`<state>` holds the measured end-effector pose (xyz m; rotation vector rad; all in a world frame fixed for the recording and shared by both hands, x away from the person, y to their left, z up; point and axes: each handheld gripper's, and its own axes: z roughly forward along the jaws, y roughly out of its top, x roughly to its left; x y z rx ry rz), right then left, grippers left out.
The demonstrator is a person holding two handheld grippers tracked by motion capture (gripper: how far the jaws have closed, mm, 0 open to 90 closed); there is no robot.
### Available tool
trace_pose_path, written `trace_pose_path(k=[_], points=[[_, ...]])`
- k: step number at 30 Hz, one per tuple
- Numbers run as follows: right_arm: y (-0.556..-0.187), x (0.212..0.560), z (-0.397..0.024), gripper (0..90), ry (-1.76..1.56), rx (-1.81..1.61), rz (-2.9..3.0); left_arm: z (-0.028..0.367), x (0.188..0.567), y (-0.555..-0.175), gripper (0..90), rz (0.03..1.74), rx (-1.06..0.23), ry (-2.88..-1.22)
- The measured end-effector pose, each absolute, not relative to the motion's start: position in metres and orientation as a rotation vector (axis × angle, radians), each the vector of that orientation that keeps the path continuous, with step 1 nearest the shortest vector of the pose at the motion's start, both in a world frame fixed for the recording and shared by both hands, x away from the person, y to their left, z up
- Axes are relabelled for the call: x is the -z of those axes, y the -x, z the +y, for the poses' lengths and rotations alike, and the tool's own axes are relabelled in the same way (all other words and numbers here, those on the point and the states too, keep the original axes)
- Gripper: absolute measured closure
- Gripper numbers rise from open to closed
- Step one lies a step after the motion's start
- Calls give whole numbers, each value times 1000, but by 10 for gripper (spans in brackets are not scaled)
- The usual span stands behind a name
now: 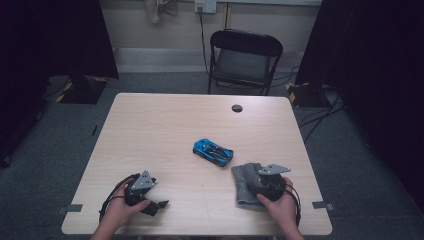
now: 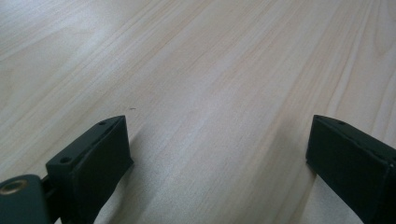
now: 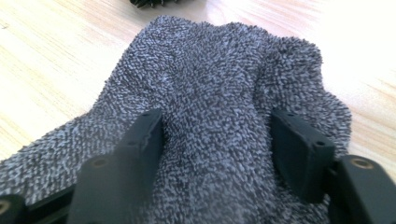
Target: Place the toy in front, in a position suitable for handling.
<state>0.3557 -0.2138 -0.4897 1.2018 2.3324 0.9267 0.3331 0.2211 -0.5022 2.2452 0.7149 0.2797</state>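
Here, from the high view: one pale wooden table, on it a blue toy car lying near the middle, well ahead of both pairs of fingers, and a grey cloth at the near right. The right gripper, held in a hand, sits on top of that cloth; the left gripper rests low at the near left, well apart from cloth and car, with bare wood about it. An empty folding chair stands beyond the far edge. Left gripper view: the two black fingers stand spread wide, nothing between them but table grain, tips close to or on the surface. Right gripper view: the fingers are parted with a raised fold of the cloth humped between them, pile touching both inner faces; whether they are pinching it firmly I cannot tell, though the hump suggests they are closing on it. A dark ribbed edge, probably the car, shows just beyond the cloth's far hem. Handling, as judged: the cloth looks a soft, light, limp terry, not fragile, not slippery; it will drape and bunch rather than hold shape, so the sensible hold is a gathered ridge like this one, taken deep between the fingers and not at a thin hem.
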Motion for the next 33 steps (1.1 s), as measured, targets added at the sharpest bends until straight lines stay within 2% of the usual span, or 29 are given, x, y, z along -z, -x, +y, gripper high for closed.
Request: trace_pose_path(k=[3,13,33], points=[[-354,489,-213,538,-1169,-947,2348,221,502,-333,57,715,-280,-2245],[-355,490,-216,684,-1148,-984,2357,221,502,-333,54,718,-281,-2245],[-350,478,-212,726,-1067,-1075,2415,218,502,-333,9,719,-273,-2259]])
